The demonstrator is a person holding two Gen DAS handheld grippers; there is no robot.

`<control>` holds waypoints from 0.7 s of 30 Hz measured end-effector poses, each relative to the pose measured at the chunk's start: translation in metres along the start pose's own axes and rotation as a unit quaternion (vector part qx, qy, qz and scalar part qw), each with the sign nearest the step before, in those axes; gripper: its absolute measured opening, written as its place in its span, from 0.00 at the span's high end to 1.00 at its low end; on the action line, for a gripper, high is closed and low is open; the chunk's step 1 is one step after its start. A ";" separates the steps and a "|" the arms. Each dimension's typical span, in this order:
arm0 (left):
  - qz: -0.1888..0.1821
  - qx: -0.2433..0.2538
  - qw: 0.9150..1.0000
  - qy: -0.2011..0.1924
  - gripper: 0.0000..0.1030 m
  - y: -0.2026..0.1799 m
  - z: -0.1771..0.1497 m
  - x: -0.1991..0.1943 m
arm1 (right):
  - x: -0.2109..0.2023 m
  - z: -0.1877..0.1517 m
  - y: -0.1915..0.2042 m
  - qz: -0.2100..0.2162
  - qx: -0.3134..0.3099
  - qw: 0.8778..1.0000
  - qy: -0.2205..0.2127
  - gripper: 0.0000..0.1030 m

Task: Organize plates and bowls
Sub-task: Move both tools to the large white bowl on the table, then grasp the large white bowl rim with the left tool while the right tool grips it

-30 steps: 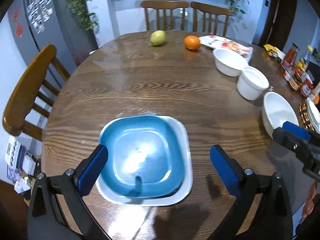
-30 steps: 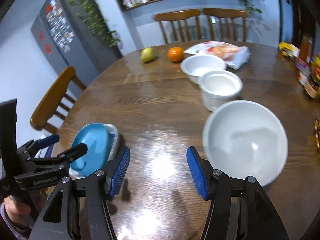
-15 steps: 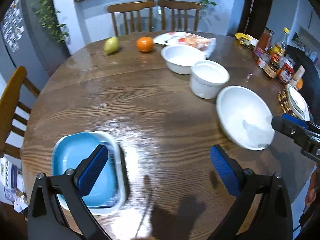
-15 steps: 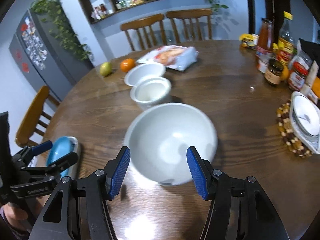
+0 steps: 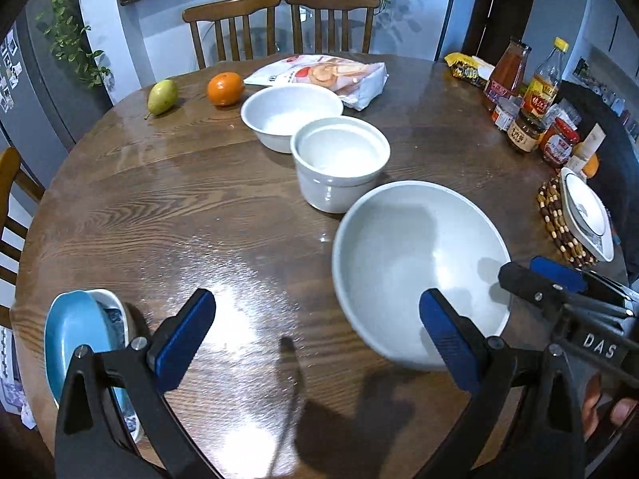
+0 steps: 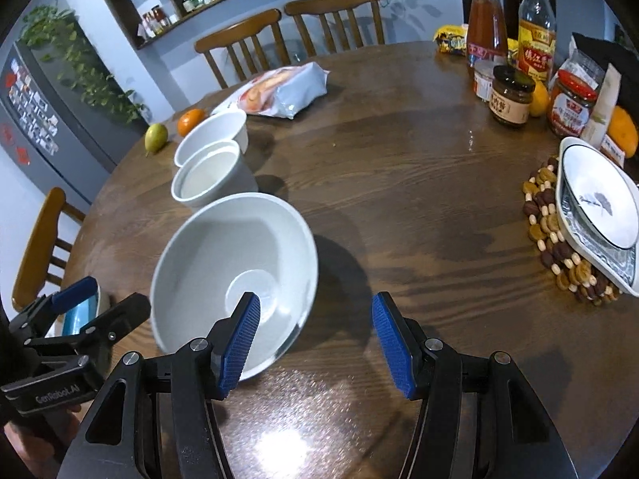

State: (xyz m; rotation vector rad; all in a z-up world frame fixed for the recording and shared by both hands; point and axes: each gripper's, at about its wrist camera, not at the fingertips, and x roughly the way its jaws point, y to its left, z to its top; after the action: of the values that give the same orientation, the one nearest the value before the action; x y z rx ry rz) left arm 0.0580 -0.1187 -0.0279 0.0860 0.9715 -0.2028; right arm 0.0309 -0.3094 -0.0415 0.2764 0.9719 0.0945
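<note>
- Your left gripper [image 5: 315,339] has swung right in the last second: a moment ago it looked straight down on the blue plate [image 5: 74,335], and now that plate, nested in the white plate [image 5: 120,311] beneath it, sits at the far left edge of its view.
- Your right gripper [image 6: 315,339] has turned the same way, and the big white bowl [image 6: 223,255] that lay to its right now lies under its left finger [image 6: 239,343].
- Both pairs of fingers are spread wide and hold nothing; the right one's left finger hangs over the bowl's near rim, though whether it touches the bowl I cannot tell.
- By my reading, the plate stack is done with and the big bowl is your next thing to pick up, likely by its rim.
- Behind it stand the straight-sided bowl [image 5: 339,163] and the shallow bowl [image 5: 289,113], close in a row and still loose.
- Another patterned plate stack [image 6: 599,215] rests on a beaded mat [image 6: 555,235] at your right.
- The tabletop [image 6: 399,167] is round, dark, glossy wood that throws back the lamp glare.
- A pear [image 5: 161,95], an orange [image 5: 225,88], a snack bag [image 5: 331,76] and jars and bottles [image 6: 515,95] ring its far side.
- Wooden chairs [image 5: 279,20] stand behind, with a shelf and trailing plants along the wall.
</note>
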 end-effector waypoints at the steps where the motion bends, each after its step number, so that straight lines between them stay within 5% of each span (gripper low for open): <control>1: 0.001 0.001 1.000 0.001 0.01 -0.003 0.001 0.003 | 0.003 0.001 -0.002 0.002 -0.001 1.000 0.002 0.42; 9: 0.016 -0.002 1.000 0.021 0.03 -0.018 0.005 0.025 | 0.022 0.007 -0.009 0.020 -0.012 0.999 0.025 0.42; 21: 0.007 -0.003 0.999 0.046 0.43 -0.021 0.004 0.040 | 0.038 0.014 -0.010 0.026 -0.029 0.998 0.044 0.43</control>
State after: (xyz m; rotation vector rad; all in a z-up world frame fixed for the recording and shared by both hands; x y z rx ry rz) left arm 0.0787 -0.1456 -0.0581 0.0966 1.0634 -0.1844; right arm 0.0637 -0.3140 -0.0672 0.2460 1.0484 0.1834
